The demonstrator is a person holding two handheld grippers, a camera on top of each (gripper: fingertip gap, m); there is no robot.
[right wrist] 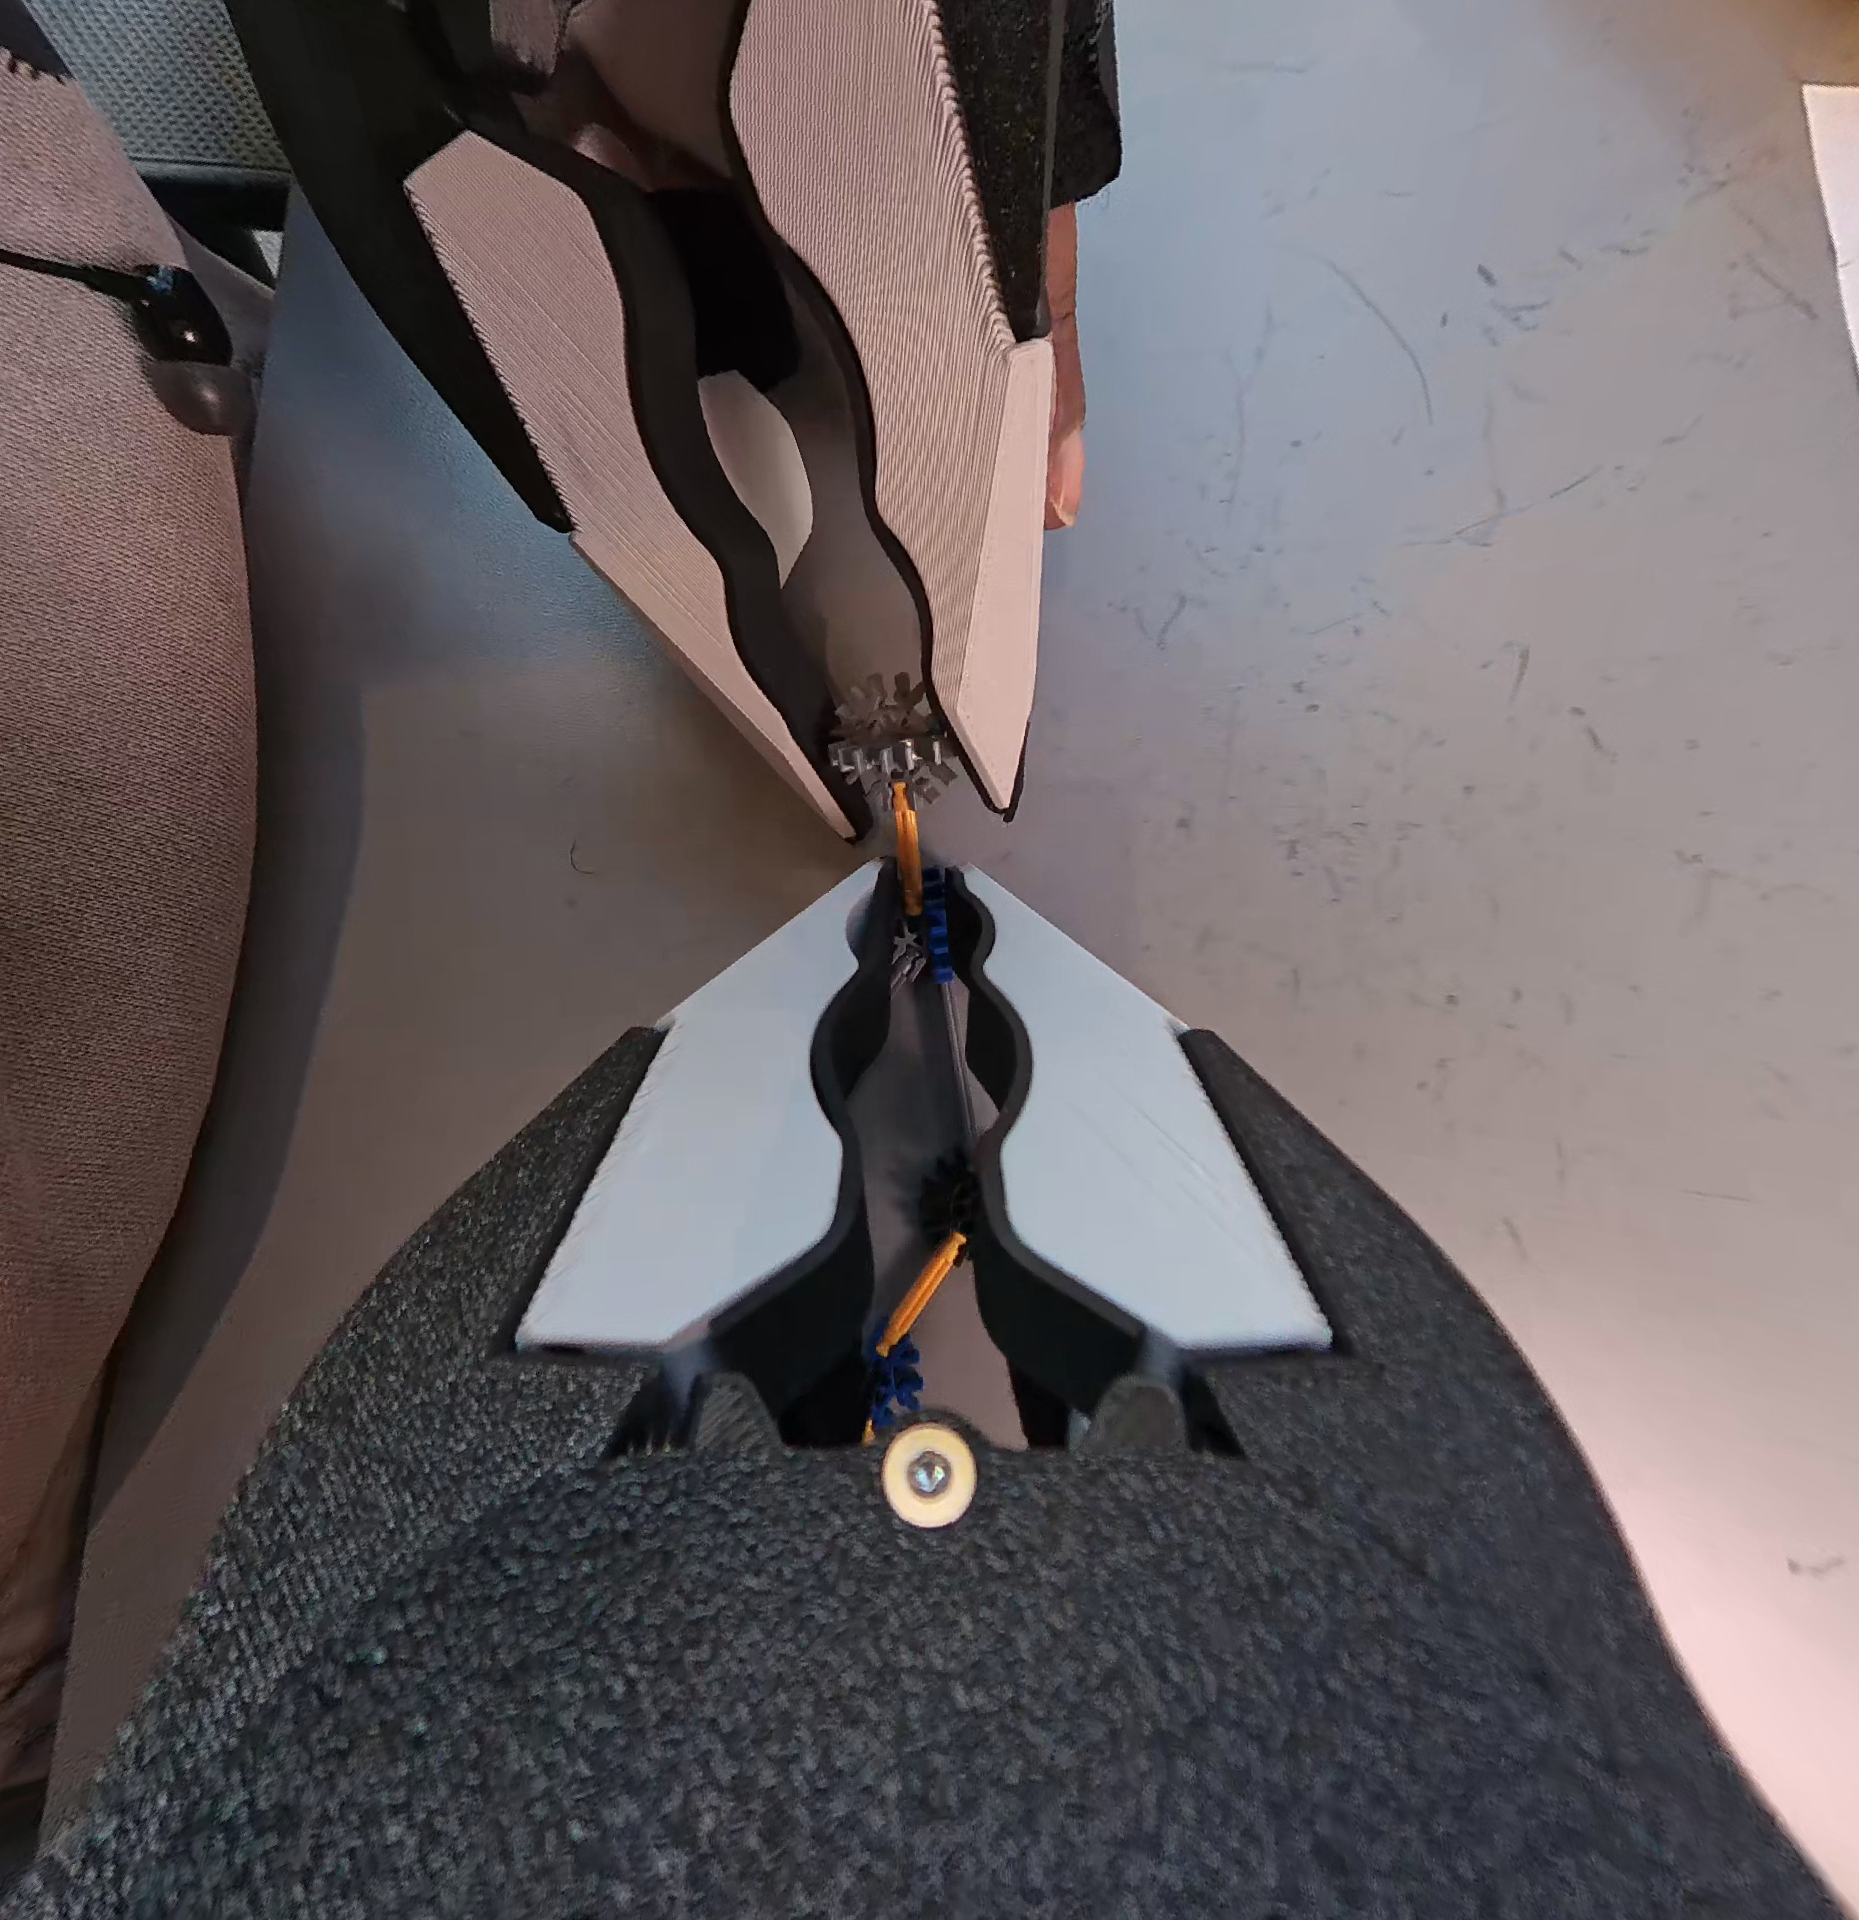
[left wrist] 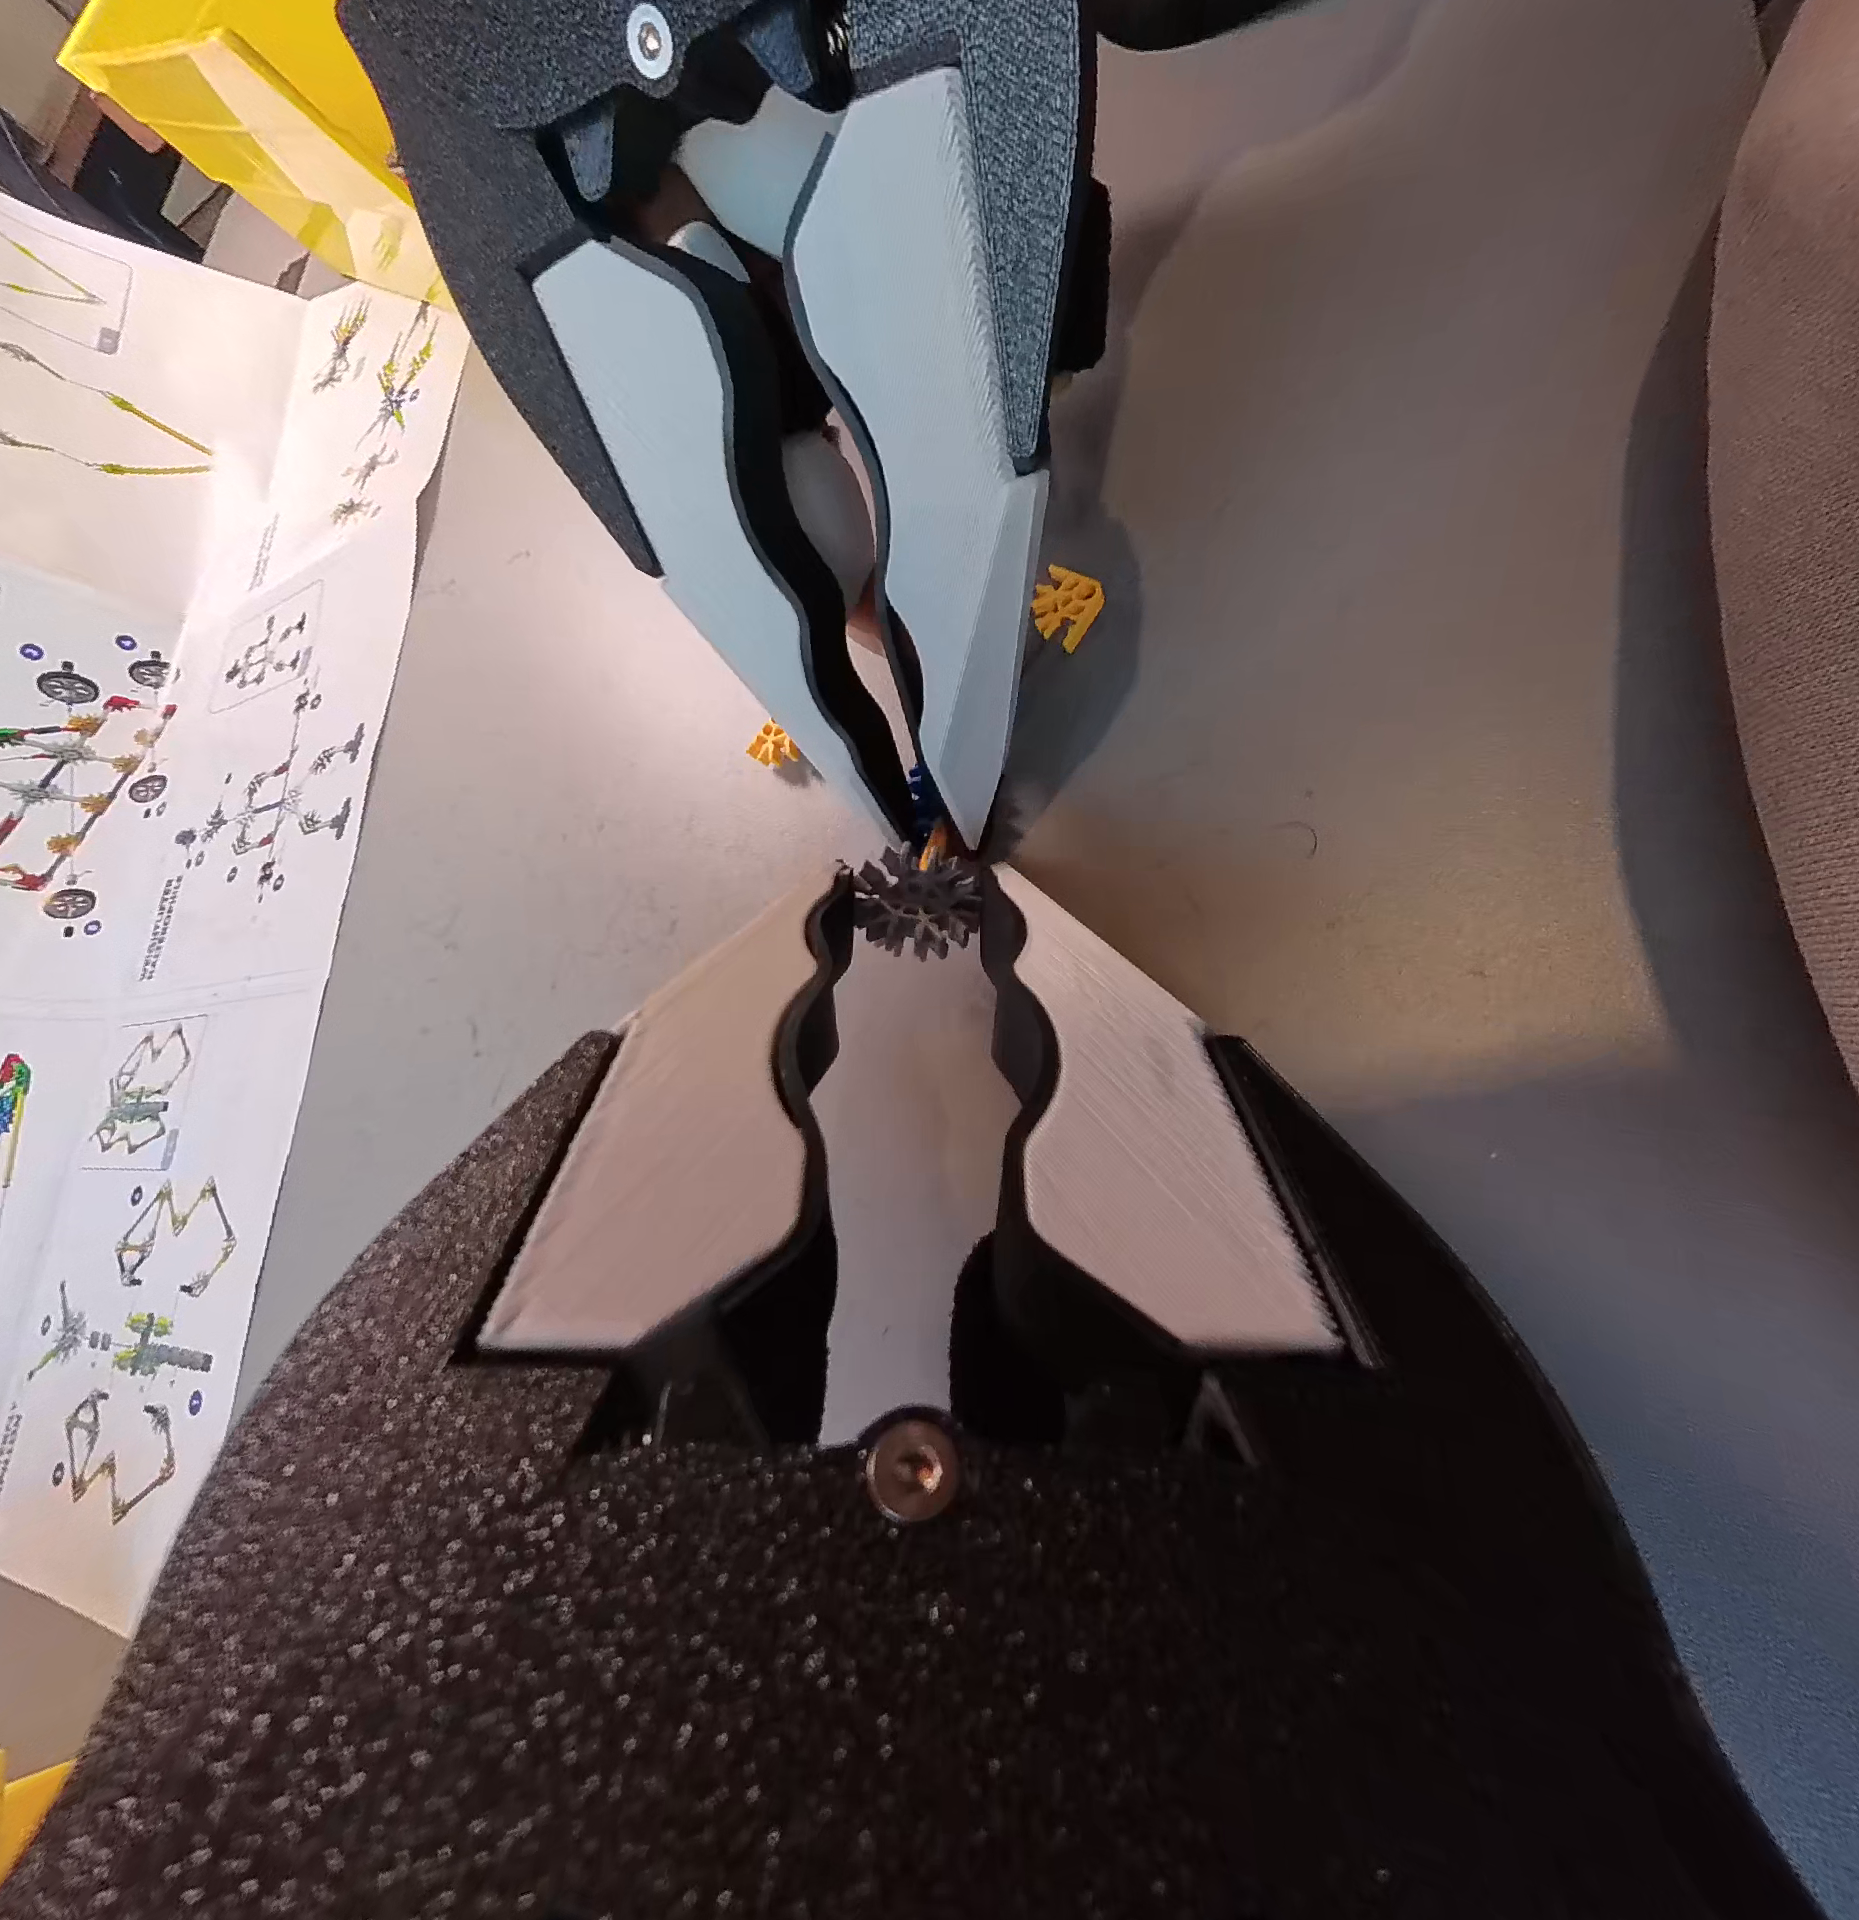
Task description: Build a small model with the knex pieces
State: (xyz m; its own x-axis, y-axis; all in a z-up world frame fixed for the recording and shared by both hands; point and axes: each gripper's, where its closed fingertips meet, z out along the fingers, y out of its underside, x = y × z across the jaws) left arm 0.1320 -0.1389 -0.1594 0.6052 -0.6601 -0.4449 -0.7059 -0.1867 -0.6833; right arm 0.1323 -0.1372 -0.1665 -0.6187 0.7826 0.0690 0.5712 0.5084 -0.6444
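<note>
Grey snowflake-shaped connector (left wrist: 917, 896) sits pinched between the tips of the left gripper (left wrist: 917, 883) in the left wrist view, its toothed disc facing the camera. The right gripper (left wrist: 930, 821) comes in from above, tip to tip with the left, its ribbed grey fingers (left wrist: 696, 540) nearly together on a blue piece (left wrist: 914, 781) and a bit of orange rod. Only this view shows the printed instruction sheet (left wrist: 177, 779) at left, a yellow bin (left wrist: 239, 125) behind it, and two small yellow connectors (left wrist: 1068, 608) (left wrist: 774, 744) loose on the smooth grey table (left wrist: 1320, 831). In the right wrist view the right gripper (right wrist: 920, 883) is closed on a thin rod assembly (right wrist: 946, 1091) whose long axis runs along the fingers, away from the camera: blue connector (right wrist: 894, 1377) nearest, orange rod (right wrist: 925, 1283), black connector (right wrist: 948, 1195), grey rod, then blue connector at the tips. A short orange rod (right wrist: 906, 847) sticks forward into the snowflake connector (right wrist: 889, 743), which the left gripper (right wrist: 904, 769) pinches from the far side. Here the table (right wrist: 1424, 727) looks scuffed, and taupe fabric (right wrist: 94, 831) fills the left edge.
</note>
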